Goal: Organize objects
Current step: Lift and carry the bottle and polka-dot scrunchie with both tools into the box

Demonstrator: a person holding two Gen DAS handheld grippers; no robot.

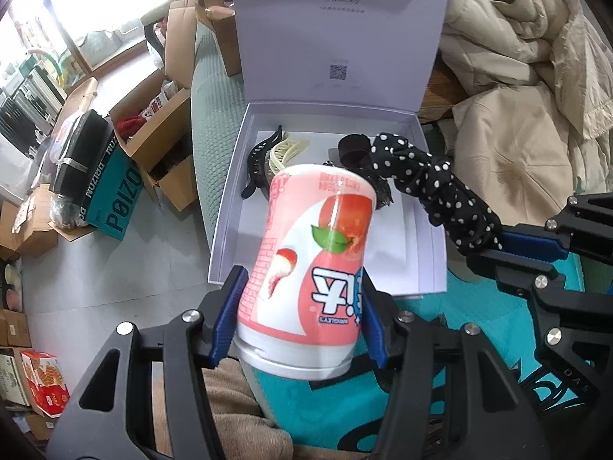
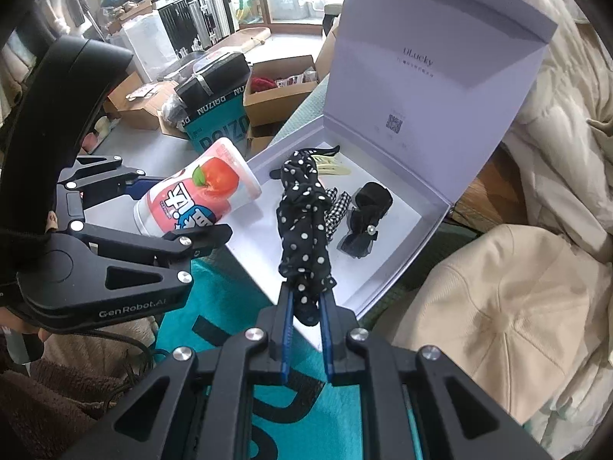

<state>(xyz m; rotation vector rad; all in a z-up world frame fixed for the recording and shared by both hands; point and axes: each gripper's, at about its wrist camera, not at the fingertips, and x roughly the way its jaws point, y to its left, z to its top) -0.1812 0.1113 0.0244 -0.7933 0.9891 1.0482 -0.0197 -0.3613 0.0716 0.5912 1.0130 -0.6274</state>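
My left gripper (image 1: 302, 283) is shut on a pink peach-print can (image 1: 310, 264), held over the near left corner of an open white box (image 1: 230, 207). The can (image 2: 199, 199) and the left gripper (image 2: 180, 207) also show at the left of the right wrist view. My right gripper (image 2: 306, 287) is shut on a black polka-dot scrunchie (image 2: 304, 226), which hangs above the white box (image 2: 387, 280). The scrunchie (image 1: 433, 184) reaches in from the right in the left wrist view. Inside the box lie a black claw clip (image 1: 256, 165), a cream clip (image 1: 285, 153) and a black bow clip (image 2: 362, 226).
The box's lid (image 1: 341, 30) stands upright at the back. A teal printed mat (image 2: 237, 299) lies under the box's near edge. Beige bedding (image 2: 528, 306) is heaped on the right. Cardboard boxes (image 1: 161, 142) and a teal carton (image 1: 115, 199) crowd the floor to the left.
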